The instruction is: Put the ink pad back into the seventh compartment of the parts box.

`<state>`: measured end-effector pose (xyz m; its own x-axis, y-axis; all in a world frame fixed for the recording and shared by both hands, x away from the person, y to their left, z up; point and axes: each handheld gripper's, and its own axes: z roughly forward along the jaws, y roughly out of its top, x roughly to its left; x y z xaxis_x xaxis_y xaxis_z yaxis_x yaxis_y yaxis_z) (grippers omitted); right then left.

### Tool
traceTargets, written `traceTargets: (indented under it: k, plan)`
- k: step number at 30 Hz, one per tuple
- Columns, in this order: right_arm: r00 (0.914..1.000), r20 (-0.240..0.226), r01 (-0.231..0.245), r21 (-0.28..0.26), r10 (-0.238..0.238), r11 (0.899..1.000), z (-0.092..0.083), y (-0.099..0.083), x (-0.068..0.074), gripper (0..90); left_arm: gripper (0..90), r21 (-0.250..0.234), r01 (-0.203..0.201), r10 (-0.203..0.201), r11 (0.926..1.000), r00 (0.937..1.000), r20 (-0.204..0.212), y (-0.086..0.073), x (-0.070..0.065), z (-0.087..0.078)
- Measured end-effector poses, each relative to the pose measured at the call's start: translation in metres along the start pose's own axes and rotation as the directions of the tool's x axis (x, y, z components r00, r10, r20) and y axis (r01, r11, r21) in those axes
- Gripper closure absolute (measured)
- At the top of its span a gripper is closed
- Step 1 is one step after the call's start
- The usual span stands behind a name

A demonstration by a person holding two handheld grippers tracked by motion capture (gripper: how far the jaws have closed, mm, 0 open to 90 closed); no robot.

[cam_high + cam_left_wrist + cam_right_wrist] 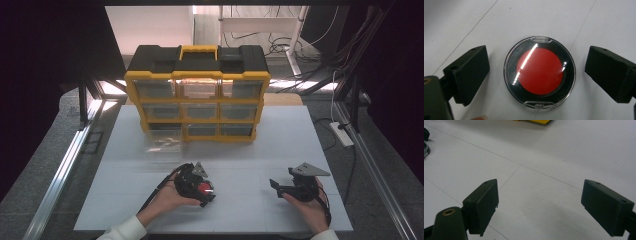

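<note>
my left gripper (536, 75) hangs wide open over the red compact (539, 72), which lies flat on the white worktop (250, 150) between the jaws, touching neither. my right gripper (541, 205) is wide open too, holding nothing. farther back stands the yellow drawer cabinet (197, 95).

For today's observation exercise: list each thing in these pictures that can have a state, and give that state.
Round compact: lid shut, lying flat on the table between the left jaws, untouched.
Left gripper: open, jaws either side of the compact.
Right gripper: open, holding nothing.
Bottom-left drawer: pulled out of the organiser.
Organiser: upright, other drawers pushed in.
</note>
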<state>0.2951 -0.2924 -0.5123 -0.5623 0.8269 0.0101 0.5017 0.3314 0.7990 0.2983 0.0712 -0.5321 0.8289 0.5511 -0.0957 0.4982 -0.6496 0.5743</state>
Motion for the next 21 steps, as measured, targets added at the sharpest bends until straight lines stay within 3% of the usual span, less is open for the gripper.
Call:
traceTargets:
  k: [8,15,21]
  plan:
    - [1.0,0.0,0.0,0.0,0.0,1.0,-0.0002,-0.0001,-0.0001,14.7,16.8,-0.003,-0.007,0.007,1.0,0.9991,-0.042,-0.0006,-0.0017,-0.0013]
    - [1.0,0.002,-0.001,-0.001,0.001,1.0,-0.0003,0.0,-0.0001,14.7,28.6,-0.008,-0.032,0.031,0.9995,0.9991,-0.027,-0.0006,-0.0052,-0.0032]
    - [1.0,0.003,-0.002,-0.002,0.002,1.0,-0.0005,0.0,-0.0001,14.7,29.5,-0.009,-0.038,0.038,0.9992,0.9987,-0.035,-0.0005,-0.0061,-0.0032]
